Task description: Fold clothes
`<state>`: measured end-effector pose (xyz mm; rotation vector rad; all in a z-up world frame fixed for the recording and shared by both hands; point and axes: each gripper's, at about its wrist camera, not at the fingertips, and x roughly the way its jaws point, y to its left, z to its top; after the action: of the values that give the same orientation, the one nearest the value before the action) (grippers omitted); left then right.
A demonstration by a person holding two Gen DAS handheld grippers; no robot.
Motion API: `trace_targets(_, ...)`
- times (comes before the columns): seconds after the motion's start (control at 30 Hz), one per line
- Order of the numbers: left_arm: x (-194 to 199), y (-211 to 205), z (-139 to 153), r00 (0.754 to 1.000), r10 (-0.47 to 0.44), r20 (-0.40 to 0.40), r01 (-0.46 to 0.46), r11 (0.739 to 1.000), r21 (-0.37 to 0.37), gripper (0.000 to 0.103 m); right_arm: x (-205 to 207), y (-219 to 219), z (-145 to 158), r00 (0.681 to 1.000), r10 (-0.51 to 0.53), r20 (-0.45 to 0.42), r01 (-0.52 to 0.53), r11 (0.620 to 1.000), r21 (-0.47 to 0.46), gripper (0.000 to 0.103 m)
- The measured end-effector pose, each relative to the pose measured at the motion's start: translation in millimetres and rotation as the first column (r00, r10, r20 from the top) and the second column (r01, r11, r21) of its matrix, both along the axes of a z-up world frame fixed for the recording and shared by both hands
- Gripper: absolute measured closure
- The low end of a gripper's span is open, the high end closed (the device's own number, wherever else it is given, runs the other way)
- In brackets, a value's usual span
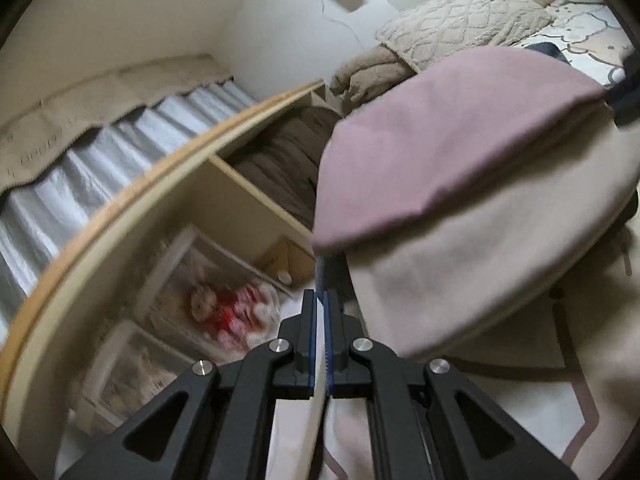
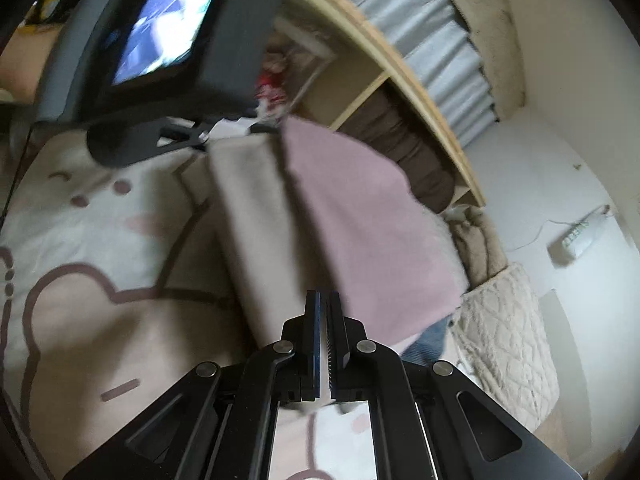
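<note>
A two-tone garment, pink (image 1: 448,140) on one part and beige (image 1: 472,264) on the other, hangs stretched in the air between my two grippers. My left gripper (image 1: 321,300) is shut on one edge of it; cloth runs down between its jaws. My right gripper (image 2: 324,300) is shut on the opposite edge, with the pink part (image 2: 360,240) and the beige part (image 2: 256,220) spreading away from it. The left gripper's body (image 2: 160,136) with its screen shows at the far end of the cloth in the right wrist view.
A cream rug with a bear drawing (image 2: 80,280) lies under the garment. A low wooden shelf (image 1: 168,148) holds a brown blanket (image 1: 288,160) and clear boxes (image 1: 208,292). Quilted beige bedding (image 1: 460,16) lies by the white wall, with a power strip (image 2: 576,240) nearby.
</note>
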<state>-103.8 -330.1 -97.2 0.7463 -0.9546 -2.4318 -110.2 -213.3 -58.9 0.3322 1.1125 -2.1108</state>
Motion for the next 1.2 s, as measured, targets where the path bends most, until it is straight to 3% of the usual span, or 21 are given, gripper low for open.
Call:
trace_targets(0.07, 6.3, 1.4, 0.2, 1.000, -0.007, -0.020, 0.008, 1.000, 0.021, 0.099, 14.8, 5.7, -6.3, 1.000, -0.007, 0.010, 0.007, 1.000, -0.020, 0.100)
trace_targets(0.13, 8.3, 7.9, -0.7, 0.999, -0.022, -0.042, 0.020, 0.999, -0.034, 0.097, 24.3, 9.8, -11.8, 1.000, -0.019, -0.004, 0.019, 0.999, -0.033, 0.099)
trace_targets(0.17, 7.5, 11.7, -1.8, 0.998, -0.032, -0.050, 0.028, 0.996, -0.083, 0.085, 23.0, 9.7, -14.3, 0.999, -0.026, -0.033, 0.026, 0.999, -0.027, 0.099)
trace_targets(0.2, 6.6, 15.6, -2.9, 0.997, -0.043, -0.057, 0.036, 0.991, -0.131, 0.059, 21.8, 9.7, -16.9, 0.998, -0.034, -0.061, 0.033, 0.999, -0.022, 0.099)
trace_targets(0.27, 3.5, 21.5, -5.2, 0.994, -0.082, -0.069, 0.065, 0.973, -0.223, 0.035, 19.3, 9.6, -22.0, 0.992, -0.049, -0.119, 0.048, 0.999, -0.012, 0.094)
trace_targets(0.3, 1.8, 24.3, -6.4, 0.992, -0.103, -0.073, 0.080, 0.960, -0.268, 0.035, 18.1, 9.5, -24.5, 0.988, -0.056, -0.147, 0.055, 0.998, -0.007, 0.076)
trace_targets(0.33, -0.8, 25.6, -8.4, 0.991, -0.119, -0.066, 0.094, 0.950, -0.299, 0.035, 16.9, 9.5, -27.1, 0.982, -0.063, -0.176, 0.063, 0.998, -0.003, 0.043)
trace_targets(0.37, -3.8, 26.3, -10.9, 0.990, -0.131, -0.053, 0.107, 0.940, -0.324, 0.035, 15.7, 9.4, -29.6, 0.976, -0.069, -0.204, 0.071, 0.997, 0.001, 0.035)
trace_targets(0.4, -6.9, 27.0, -13.3, 0.989, -0.144, -0.040, 0.121, 0.929, -0.349, 0.035, 14.4, 9.4, -32.2, 0.970, -0.076, -0.233, 0.079, 0.997, 0.005, 0.035)
trace_targets(0.6, -13.4, 33.9, -27.0, 0.982, -0.190, -0.012, 0.169, 0.900, -0.403, 0.035, 6.1, 8.6, -48.2, 0.914, -0.107, -0.391, 0.128, 0.991, 0.026, 0.042)
trace_targets(0.73, -13.8, 35.0, -31.2, 0.980, -0.198, -0.011, 0.176, 0.894, -0.412, 0.035, -2.9, 4.7, -61.6, 0.886, -0.097, -0.454, 0.140, 0.988, 0.062, 0.045)
trace_targets(0.8, -14.0, 36.0, -31.3, 0.979, -0.204, -0.012, 0.181, 0.892, -0.415, 0.035, -4.3, 3.7, -61.8, 0.880, -0.077, -0.469, 0.124, 0.990, 0.069, 0.054)
trace_targets(0.9, -14.3, 39.3, -30.0, 0.976, -0.216, -0.012, 0.191, 0.888, -0.418, 0.035, -6.6, 3.2, -54.1, 0.880, -0.073, -0.470, 0.116, 0.991, 0.064, 0.071)
trace_targets(0.97, -14.5, 41.4, -29.1, 0.975, -0.224, -0.011, 0.198, 0.886, -0.420, 0.035, -11.2, 2.3, -46.8, 0.889, -0.084, -0.450, 0.121, 0.991, 0.055, 0.075)
trace_targets(1.03, -14.7, 43.6, -28.2, 0.973, -0.232, -0.011, 0.205, 0.883, -0.422, 0.035, -14.7, 1.9, -40.1, 0.899, -0.085, -0.429, 0.116, 0.992, 0.048, 0.094)
trace_targets(1.1, -16.8, 45.4, -26.7, 0.971, -0.237, -0.012, 0.210, 0.882, -0.421, 0.035, -15.2, 2.2, -33.4, 0.902, -0.078, -0.424, 0.104, 0.994, 0.039, 0.099)
trace_targets(1.2, -26.2, 45.6, -22.7, 0.972, -0.234, -0.015, 0.208, 0.889, -0.408, 0.035, -16.0, 5.2, -18.5, 0.906, -0.092, -0.412, 0.099, 0.995, -0.006, 0.099)
